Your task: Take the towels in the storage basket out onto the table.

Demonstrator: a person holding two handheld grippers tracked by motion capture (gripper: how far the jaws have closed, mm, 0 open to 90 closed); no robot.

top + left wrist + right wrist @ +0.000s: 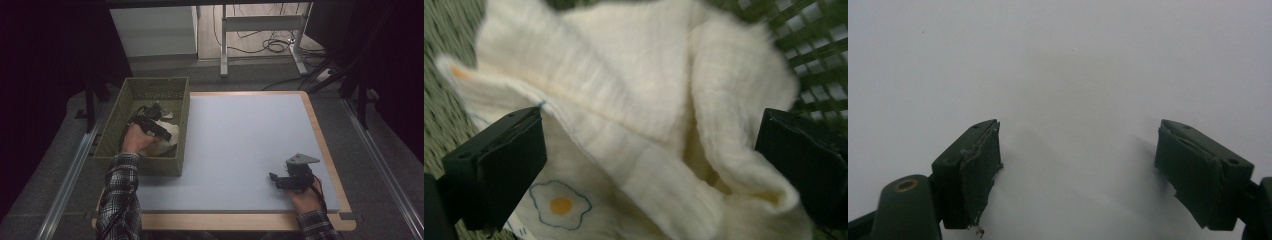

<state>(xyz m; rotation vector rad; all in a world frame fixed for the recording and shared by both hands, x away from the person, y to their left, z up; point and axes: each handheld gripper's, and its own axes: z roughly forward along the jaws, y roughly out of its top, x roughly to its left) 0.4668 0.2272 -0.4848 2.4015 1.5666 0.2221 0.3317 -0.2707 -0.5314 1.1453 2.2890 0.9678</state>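
A crumpled cream cloth (167,135) with a fried-egg print (558,205) lies inside a green woven basket (129,92) at the table's left. My left gripper (165,134) reaches down into the basket over the cloth. Its jaws stand wide open on either side of the bunched folds (649,130), one finger (499,165) resting against the fabric. My right gripper (275,179) rests low over the pale blue mat (240,140) near the front right. It is open, with bare mat (1068,75) between its jaws.
The basket stands on the left edge of the mat, its right wall (184,125) beside the open mat. A wooden table border (330,155) frames the mat. Table legs and cables (270,45) lie on the floor beyond.
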